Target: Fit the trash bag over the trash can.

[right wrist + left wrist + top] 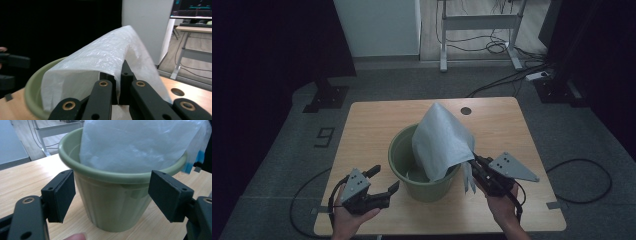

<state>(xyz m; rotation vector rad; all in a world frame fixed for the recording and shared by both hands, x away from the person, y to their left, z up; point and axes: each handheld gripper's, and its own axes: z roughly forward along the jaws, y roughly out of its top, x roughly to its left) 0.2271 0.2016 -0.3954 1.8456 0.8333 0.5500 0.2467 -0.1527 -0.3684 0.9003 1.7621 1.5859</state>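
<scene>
A green plastic bucket (399, 159) stands on the wooden table (372, 125), near its front middle. A pale translucent plastic bag (442, 140) stands up out of the bucket in a peak and drapes over its right rim. My right gripper (475, 167) is shut on the bag's edge just right of the bucket; in the right gripper view the bag (100, 62) is pinched between the jaws of the right gripper (118, 82). My left gripper (384, 180) is open at the bucket's front left. Its pads (63, 195) frame the bucket (112, 202) without touching it.
A round cable hole (466, 111) sits near the table's far edge. Behind the table are a white cabinet (379, 25), a desk frame (477, 30) and floor cables (502, 47). A cable (582, 180) loops on the floor at the right.
</scene>
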